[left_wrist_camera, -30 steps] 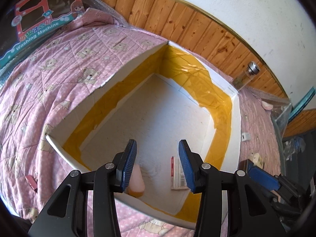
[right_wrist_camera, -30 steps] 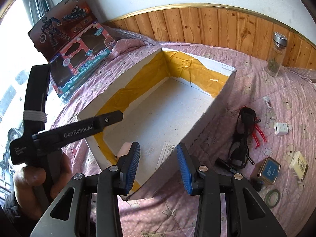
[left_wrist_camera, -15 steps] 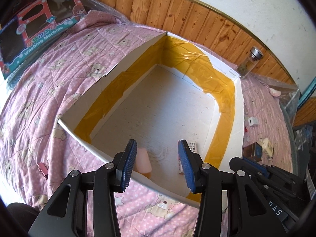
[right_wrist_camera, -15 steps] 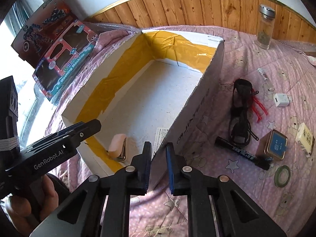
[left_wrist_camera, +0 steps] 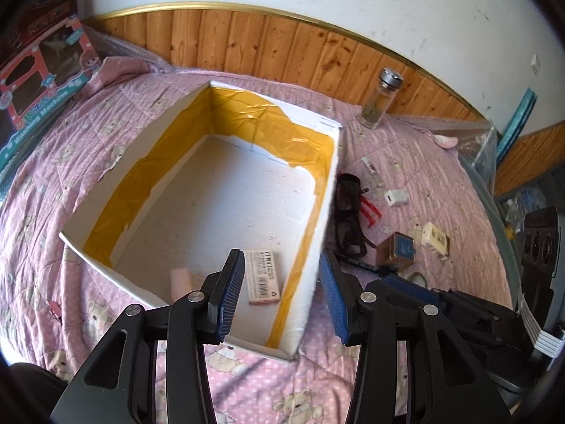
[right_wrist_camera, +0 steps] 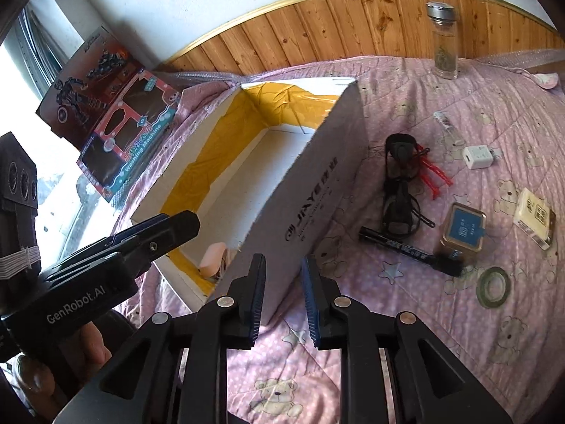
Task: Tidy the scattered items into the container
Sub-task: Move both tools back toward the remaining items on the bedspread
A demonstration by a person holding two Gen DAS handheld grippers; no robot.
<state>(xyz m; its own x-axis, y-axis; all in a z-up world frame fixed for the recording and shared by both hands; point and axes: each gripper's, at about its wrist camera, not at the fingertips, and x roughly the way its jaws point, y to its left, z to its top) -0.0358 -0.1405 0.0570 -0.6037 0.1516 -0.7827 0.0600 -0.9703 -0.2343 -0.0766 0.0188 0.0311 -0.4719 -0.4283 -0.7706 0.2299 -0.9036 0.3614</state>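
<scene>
A white cardboard box (left_wrist_camera: pixel 328 190) lined with yellow tape lies open on the pink quilt; its side wall shows in the right wrist view (right_wrist_camera: pixel 317 190). Inside lie a pink eraser-like block (left_wrist_camera: pixel 180 282) and a flat white packet (left_wrist_camera: pixel 264 275). My left gripper (left_wrist_camera: pixel 280 300) is open and empty above the box's near right corner. My right gripper (right_wrist_camera: pixel 282 296) is narrowly open and empty, in front of the box's near corner. Right of the box lie black glasses (right_wrist_camera: pixel 399 190), a black marker (right_wrist_camera: pixel 406 247), a blue-lidded tin (right_wrist_camera: pixel 462 229), a tape ring (right_wrist_camera: pixel 492 286), a white charger (right_wrist_camera: pixel 478 157) and a cream box (right_wrist_camera: pixel 535 217).
A glass bottle (right_wrist_camera: pixel 445 46) stands by the wood-panelled wall. A toy washing-machine box (right_wrist_camera: pixel 127 141) leans at the left. A red clip (right_wrist_camera: pixel 432 173) and a small clear vial (right_wrist_camera: pixel 446 125) lie near the glasses. The left gripper's body (right_wrist_camera: pixel 106 265) crosses the right wrist view.
Both grippers drew back and to the right, away from the box interior. The right gripper closed to a narrow gap, then widened slightly. The left gripper stayed open.
</scene>
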